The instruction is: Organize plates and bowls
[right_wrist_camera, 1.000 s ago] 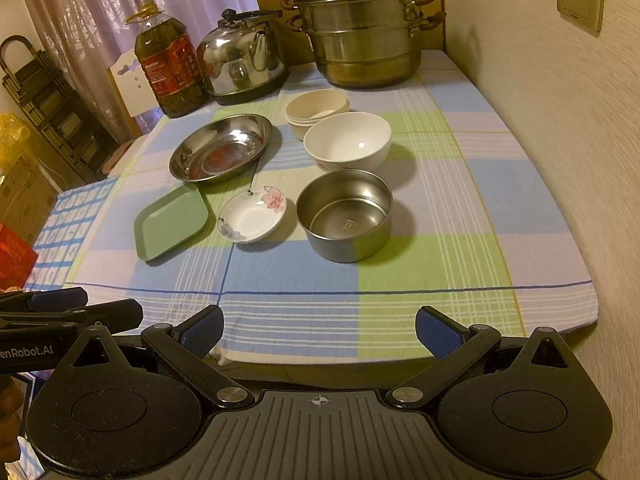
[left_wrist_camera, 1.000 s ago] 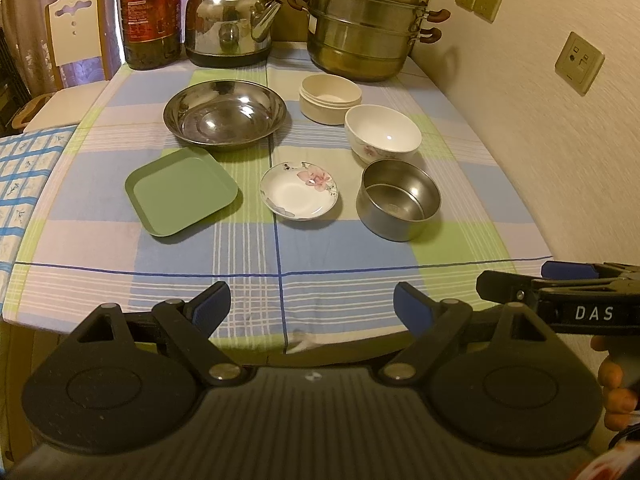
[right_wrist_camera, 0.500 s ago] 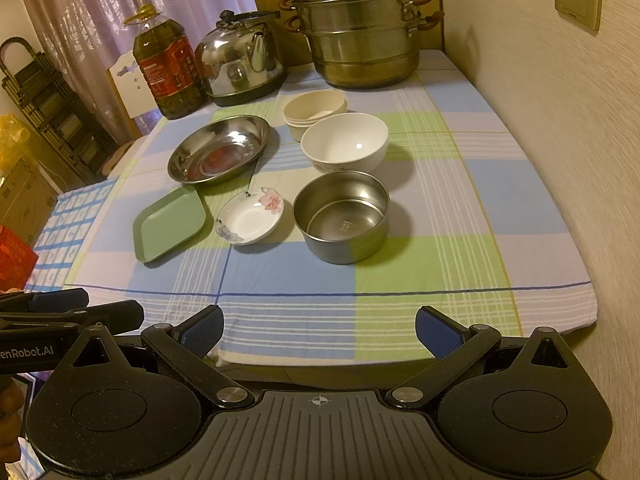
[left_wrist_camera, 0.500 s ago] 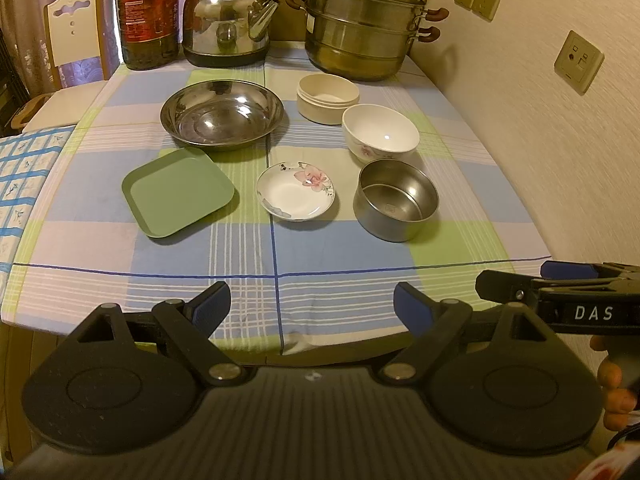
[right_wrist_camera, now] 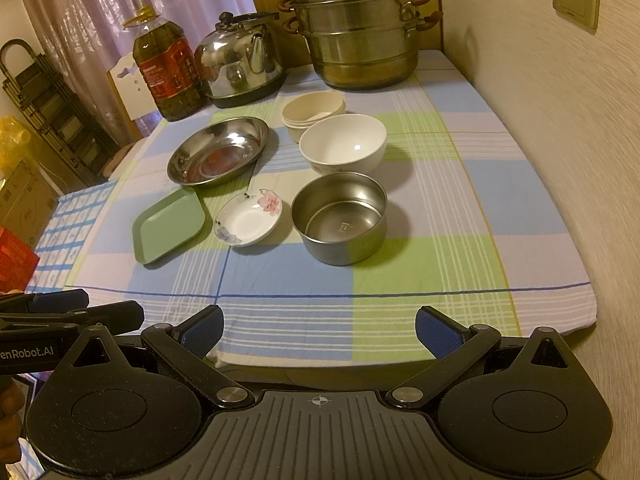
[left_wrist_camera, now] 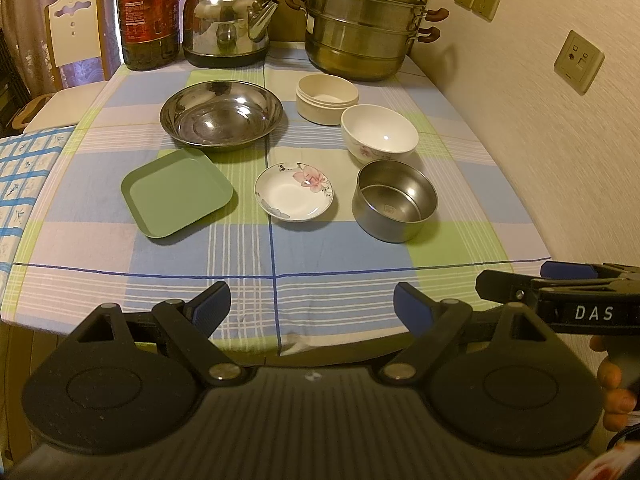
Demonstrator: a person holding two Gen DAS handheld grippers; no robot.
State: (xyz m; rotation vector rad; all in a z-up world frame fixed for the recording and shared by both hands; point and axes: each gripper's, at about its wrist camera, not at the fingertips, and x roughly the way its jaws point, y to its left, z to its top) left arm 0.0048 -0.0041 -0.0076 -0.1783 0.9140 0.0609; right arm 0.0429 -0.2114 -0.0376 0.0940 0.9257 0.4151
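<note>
Dishes sit spread over the checked tablecloth (left_wrist_camera: 328, 264), and I take the steel bowl (left_wrist_camera: 394, 202) as my landmark. Just left of it lies the small floral saucer (left_wrist_camera: 294, 192), near but not touching, and further left of that the green square plate (left_wrist_camera: 176, 192) lies flat. Directly behind the steel bowl stands the white bowl (left_wrist_camera: 378, 134), very close to it; I cannot tell whether the two touch. Behind the white bowl is the stack of cream bowls (left_wrist_camera: 326, 98), and left of that stack, well back from the saucer, rests the wide steel dish (left_wrist_camera: 222, 114). Along the far edge stand the oil bottle (left_wrist_camera: 148, 16), the kettle (left_wrist_camera: 228, 24) and the steamer pot (left_wrist_camera: 362, 28).

My left gripper (left_wrist_camera: 312, 306) hangs at the near table edge, well short of the steel bowl, fingers spread wide with nothing between them. My right gripper (right_wrist_camera: 320, 330) is likewise at the near edge, fingers parted and empty, facing the steel bowl (right_wrist_camera: 340, 216) from well apart.
</note>
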